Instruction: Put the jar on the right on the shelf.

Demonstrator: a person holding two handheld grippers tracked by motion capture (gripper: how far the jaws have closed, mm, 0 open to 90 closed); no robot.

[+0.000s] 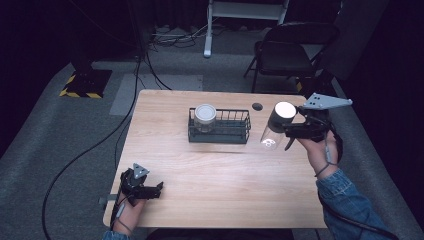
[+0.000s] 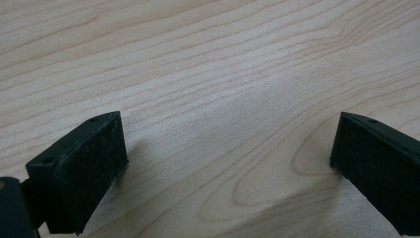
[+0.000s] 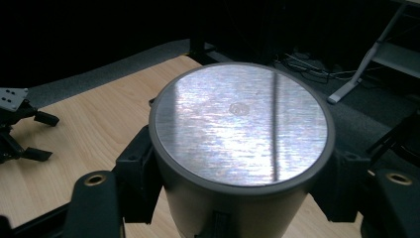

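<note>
jar (image 1: 205, 116) upright inside wire basket (image 1: 242, 131)

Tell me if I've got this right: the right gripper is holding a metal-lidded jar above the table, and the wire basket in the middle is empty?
Not quite. The wire basket is not empty: the high view shows a second lidded jar standing in its left end. The rest holds: the right gripper is clamped on a metal-lidded jar above the table.

Behind your table (image 1: 215, 170), a black folding chair (image 1: 287, 50), white stand legs (image 1: 209, 35), cables (image 1: 150, 65) on grey carpet, a hazard-striped base (image 1: 85, 82) (far left).
</note>
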